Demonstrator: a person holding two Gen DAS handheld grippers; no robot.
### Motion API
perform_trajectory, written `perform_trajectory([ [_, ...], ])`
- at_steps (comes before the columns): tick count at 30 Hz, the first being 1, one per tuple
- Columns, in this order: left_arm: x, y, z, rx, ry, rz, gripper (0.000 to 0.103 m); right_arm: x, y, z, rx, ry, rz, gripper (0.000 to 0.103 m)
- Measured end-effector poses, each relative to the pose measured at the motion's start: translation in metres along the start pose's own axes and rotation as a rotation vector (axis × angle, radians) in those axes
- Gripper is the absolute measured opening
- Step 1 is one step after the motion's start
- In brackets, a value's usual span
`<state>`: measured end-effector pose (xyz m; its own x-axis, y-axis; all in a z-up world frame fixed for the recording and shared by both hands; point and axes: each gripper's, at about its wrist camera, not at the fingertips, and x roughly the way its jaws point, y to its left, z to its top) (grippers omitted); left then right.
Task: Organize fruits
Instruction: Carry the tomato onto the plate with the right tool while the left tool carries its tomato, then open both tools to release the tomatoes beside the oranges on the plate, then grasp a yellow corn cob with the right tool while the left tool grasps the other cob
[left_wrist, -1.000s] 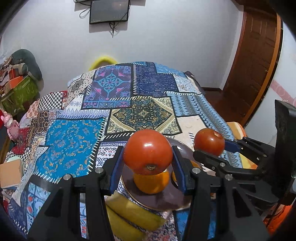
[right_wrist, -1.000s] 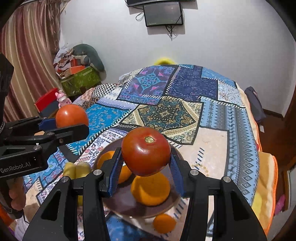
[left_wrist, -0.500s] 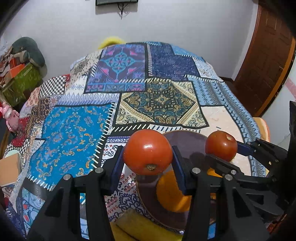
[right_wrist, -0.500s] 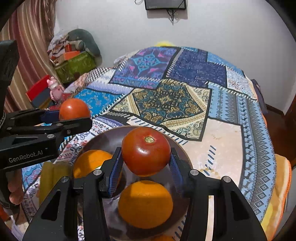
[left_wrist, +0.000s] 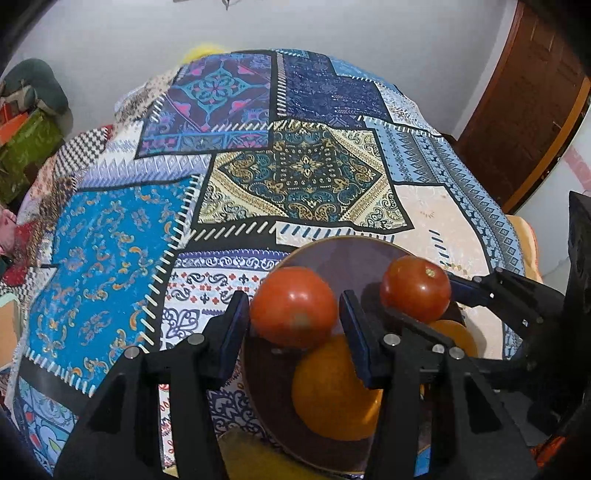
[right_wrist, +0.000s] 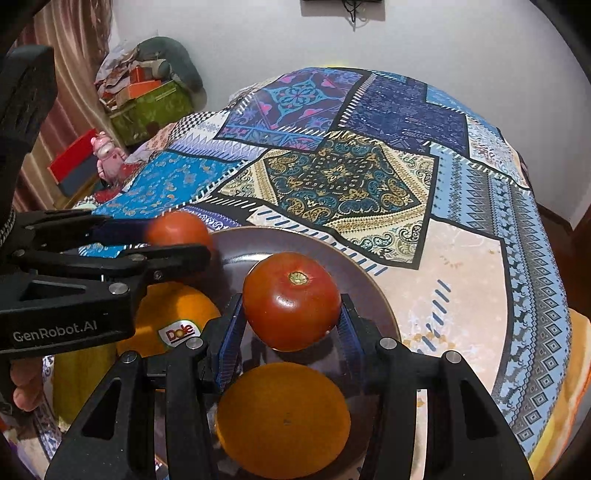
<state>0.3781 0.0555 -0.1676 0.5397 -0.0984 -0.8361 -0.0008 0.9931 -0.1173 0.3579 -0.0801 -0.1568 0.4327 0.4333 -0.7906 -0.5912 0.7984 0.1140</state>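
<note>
Patchwork bedspread (left_wrist: 303, 177) covered bed; dark plate (right_wrist: 373, 280) lay on it. Left gripper (left_wrist: 293, 314) jaws clamped on tomato (left_wrist: 293, 313) over plate's left rim. Right gripper (right_wrist: 291, 314) jaws clamped on second tomato (right_wrist: 291, 301) above plate. Two oranges (right_wrist: 282, 419) sat on plate, one with Dole sticker (right_wrist: 176, 334).

A patchwork bedspread (right_wrist: 347, 177) in blues, purples and cream is covering the bed and filling most of the scene. A plain white wall (left_wrist: 332, 26) is rising at the far end. A brown wooden door (left_wrist: 532, 107) is standing far right, striped curtains (right_wrist: 70, 55) hanging left.
</note>
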Motion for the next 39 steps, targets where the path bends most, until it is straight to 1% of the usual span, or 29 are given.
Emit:
perform_trajectory([
  [3,-0.004,-0.004,0.001,0.020,-0.012,0.002,0.050,0.002,0.000,-0.001,-0.002,0.008,0.005,0.047],
  [5,-0.006,-0.006,0.001,0.029,-0.014,0.003,0.050,0.000,-0.002,-0.001,0.001,-0.006,-0.008,0.048],
  [8,-0.011,-0.006,0.001,0.019,-0.017,-0.005,0.050,-0.007,-0.005,0.001,0.014,-0.019,0.022,0.048],
  [10,-0.016,-0.006,0.001,0.013,-0.024,-0.008,0.050,-0.013,-0.003,0.003,-0.002,-0.030,0.010,0.048],
  [18,-0.058,-0.005,-0.008,-0.001,-0.080,0.001,0.052,-0.044,0.002,0.001,-0.002,-0.073,0.002,0.048],
  [21,-0.075,-0.002,-0.015,-0.009,-0.100,0.003,0.055,-0.055,0.005,-0.003,-0.002,-0.086,-0.001,0.048],
  [23,-0.086,0.000,-0.022,-0.009,-0.114,0.015,0.058,-0.063,0.007,-0.005,0.002,-0.096,-0.002,0.048],
  [26,-0.099,0.004,-0.033,-0.011,-0.122,0.030,0.059,-0.075,0.009,-0.010,0.012,-0.108,0.005,0.048],
  [32,-0.111,0.016,-0.061,-0.034,-0.092,0.048,0.061,-0.093,0.019,-0.026,0.018,-0.116,0.015,0.048],
  [39,-0.105,0.025,-0.094,-0.076,-0.041,0.059,0.064,-0.099,0.033,-0.043,0.019,-0.098,0.030,0.048],
])
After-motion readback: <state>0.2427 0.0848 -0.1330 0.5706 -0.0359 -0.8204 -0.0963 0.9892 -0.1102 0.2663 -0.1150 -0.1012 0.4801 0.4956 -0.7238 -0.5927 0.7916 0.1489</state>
